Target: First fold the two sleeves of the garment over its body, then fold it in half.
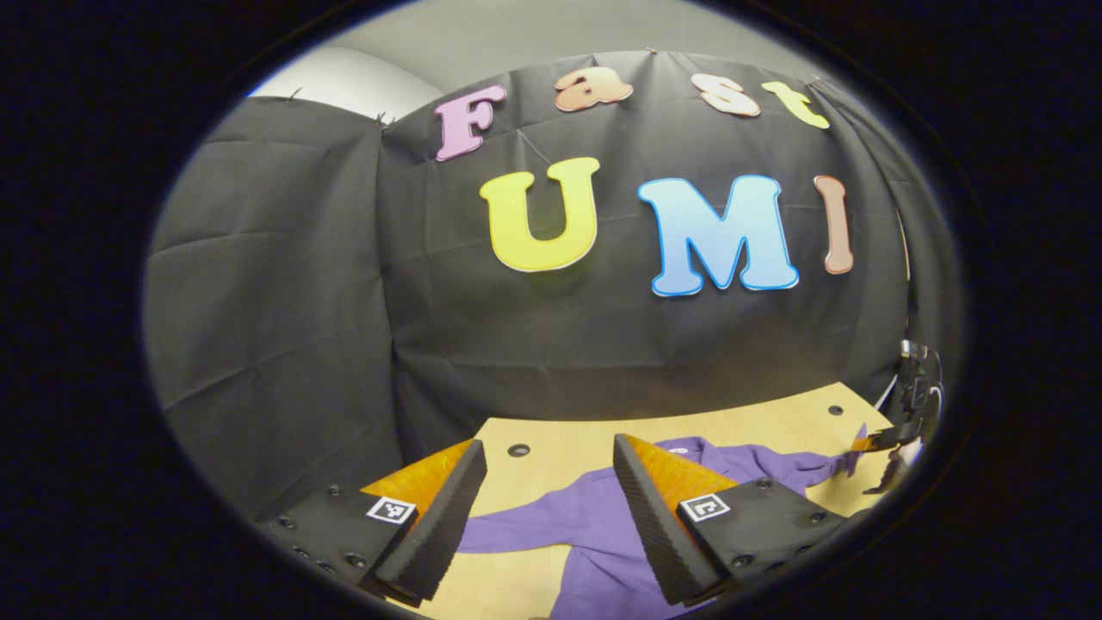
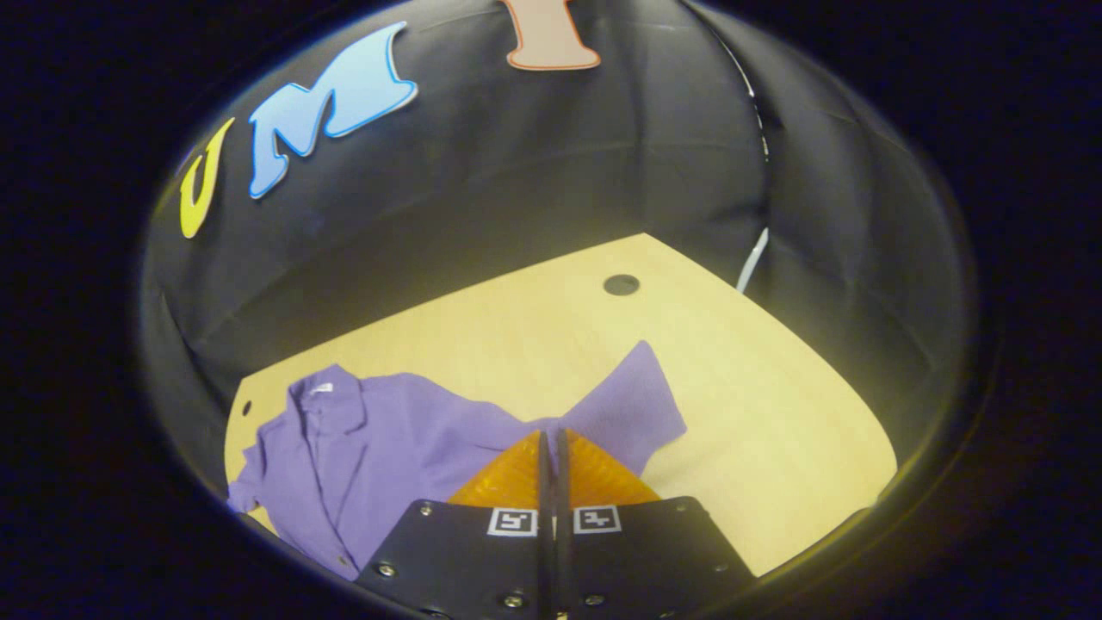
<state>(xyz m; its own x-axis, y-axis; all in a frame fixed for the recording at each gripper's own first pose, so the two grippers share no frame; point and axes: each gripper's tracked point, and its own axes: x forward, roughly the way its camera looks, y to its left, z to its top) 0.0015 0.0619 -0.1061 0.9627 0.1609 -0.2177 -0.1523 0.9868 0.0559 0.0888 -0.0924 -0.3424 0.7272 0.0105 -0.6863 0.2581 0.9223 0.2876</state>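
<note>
We are on step 1: our right hand-held gripper, fingers pressed together, seems to pinch the sleeve of the purple garment lying near the table's far edge. Next, carry it over the body. Our left hand-held gripper hovers wide open, holding nothing.

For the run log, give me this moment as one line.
left gripper: open above shirt | right gripper: shut at sleeve | sleeves: unfolded
</note>
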